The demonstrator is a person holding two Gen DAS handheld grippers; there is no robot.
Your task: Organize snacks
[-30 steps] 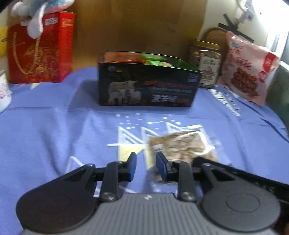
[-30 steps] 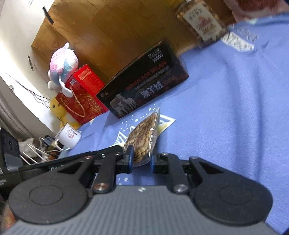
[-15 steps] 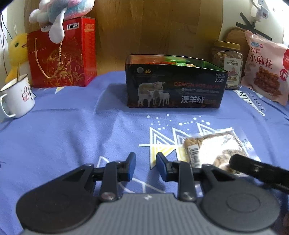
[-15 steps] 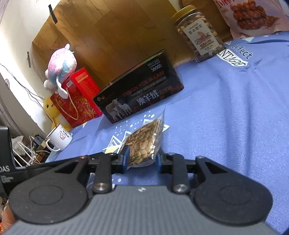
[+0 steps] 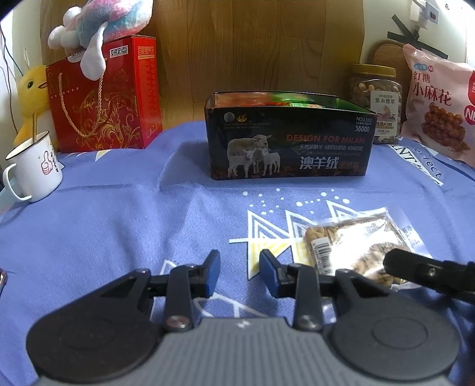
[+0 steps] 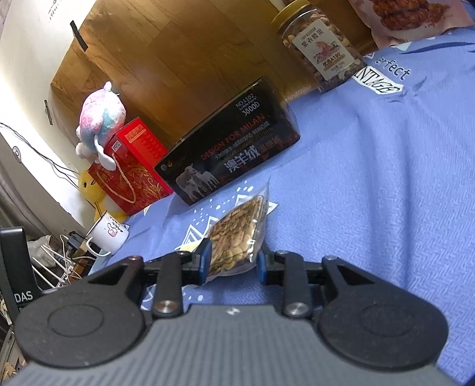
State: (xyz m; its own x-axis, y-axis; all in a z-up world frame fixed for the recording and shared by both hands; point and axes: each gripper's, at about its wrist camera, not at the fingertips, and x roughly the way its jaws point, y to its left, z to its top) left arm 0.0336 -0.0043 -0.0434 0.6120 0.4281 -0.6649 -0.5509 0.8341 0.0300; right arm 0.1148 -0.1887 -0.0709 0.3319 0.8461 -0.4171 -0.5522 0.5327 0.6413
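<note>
Right wrist view, nearest item: my right gripper [image 6: 232, 261], jaws parted wider than a second ago, when they pinched the clear snack packet [image 6: 236, 237]. The packet now sits between the pads, touching the left pad, a sliver of gap at the right. I judge the grip released, so the packet rests on the blue cloth [image 6: 386, 207] and has not reached the box.

Left wrist view, nearest item: my left gripper [image 5: 240, 274], jaws opening, nothing between them, only cloth beneath. The packet [image 5: 353, 246] lies at 2 o'clock from it, just beside, flat, barcode end toward me; a black finger of the right gripper [image 5: 415, 267] overlaps its near right corner.

Farther, 12 o'clock: dark open-topped box [image 5: 289, 148] with sheep print, other snacks showing inside; likely the packet's destination.

Farther still:
- 10 o'clock: white mug [image 5: 34, 169], red gift box [image 5: 104, 98], plush toy [image 5: 104, 26] on top.
- 1 o'clock: nut jar [image 5: 375, 101].
- 2 o'clock: pink snack bag [image 5: 436, 104].
</note>
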